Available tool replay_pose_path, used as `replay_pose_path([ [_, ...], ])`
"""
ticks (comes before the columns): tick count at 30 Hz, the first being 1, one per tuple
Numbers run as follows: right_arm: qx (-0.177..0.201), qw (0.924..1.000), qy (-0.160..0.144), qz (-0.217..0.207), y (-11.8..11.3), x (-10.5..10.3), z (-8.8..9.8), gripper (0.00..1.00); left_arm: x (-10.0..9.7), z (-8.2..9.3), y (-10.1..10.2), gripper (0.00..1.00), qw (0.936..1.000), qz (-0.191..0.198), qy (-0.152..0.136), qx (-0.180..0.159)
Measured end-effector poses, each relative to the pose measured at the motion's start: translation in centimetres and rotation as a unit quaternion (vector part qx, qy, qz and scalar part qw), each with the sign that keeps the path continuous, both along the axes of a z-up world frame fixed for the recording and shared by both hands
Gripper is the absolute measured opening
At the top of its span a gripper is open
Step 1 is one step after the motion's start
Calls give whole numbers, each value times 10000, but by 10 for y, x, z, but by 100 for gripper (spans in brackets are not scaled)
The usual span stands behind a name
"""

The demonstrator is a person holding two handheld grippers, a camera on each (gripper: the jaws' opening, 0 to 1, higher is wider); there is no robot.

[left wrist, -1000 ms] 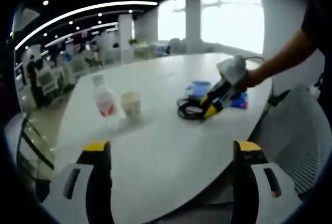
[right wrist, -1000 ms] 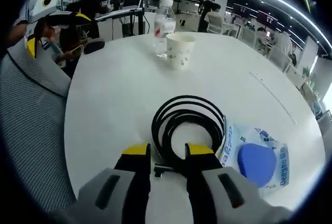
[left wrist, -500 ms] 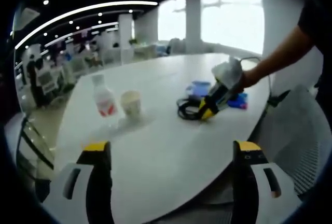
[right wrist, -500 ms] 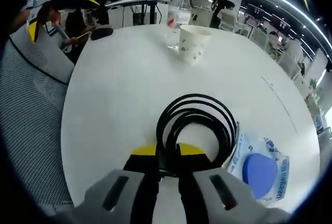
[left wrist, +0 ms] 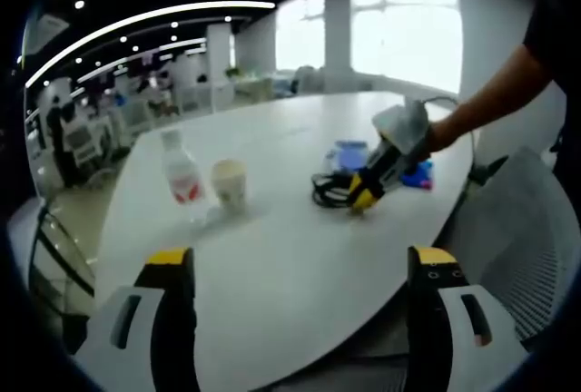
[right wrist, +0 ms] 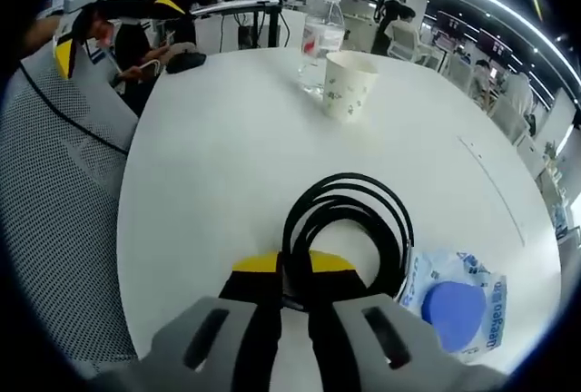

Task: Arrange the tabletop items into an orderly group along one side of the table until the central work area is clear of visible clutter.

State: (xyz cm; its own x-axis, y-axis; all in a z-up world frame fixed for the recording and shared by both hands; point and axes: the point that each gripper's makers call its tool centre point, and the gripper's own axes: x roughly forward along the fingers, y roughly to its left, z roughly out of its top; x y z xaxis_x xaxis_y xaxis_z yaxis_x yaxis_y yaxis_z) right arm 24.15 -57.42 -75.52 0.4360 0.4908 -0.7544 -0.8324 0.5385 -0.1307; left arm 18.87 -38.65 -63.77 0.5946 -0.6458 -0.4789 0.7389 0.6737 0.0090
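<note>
So now the coiled black cable [right wrist: 349, 220] has been clamped by the right gripper [right wrist: 292, 269], ready for shifting aside, while the left gripper [left wrist: 300, 269] is held wide apart.

A grey mesh-backed office chair [right wrist: 64, 183] stood just beside the near edge of the round white table [right wrist: 218, 165]. Another mesh chair [left wrist: 522, 229] stood at the table's edge in the left gripper view. Large bright windows [left wrist: 399, 29] lit the far wall, and long ceiling light strips [left wrist: 136, 24] curved overhead. Desks and chairs [right wrist: 399, 38] filled the office behind, where people [left wrist: 59, 129] stood, too blurred to make out.
</note>
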Motion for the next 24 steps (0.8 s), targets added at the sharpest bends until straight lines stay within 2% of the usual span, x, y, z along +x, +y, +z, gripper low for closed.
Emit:
replay_pose_path([
  [24,117,9994,76,304,19,-42,0,8,-1,-1,1,94,10000,-32,3,37],
])
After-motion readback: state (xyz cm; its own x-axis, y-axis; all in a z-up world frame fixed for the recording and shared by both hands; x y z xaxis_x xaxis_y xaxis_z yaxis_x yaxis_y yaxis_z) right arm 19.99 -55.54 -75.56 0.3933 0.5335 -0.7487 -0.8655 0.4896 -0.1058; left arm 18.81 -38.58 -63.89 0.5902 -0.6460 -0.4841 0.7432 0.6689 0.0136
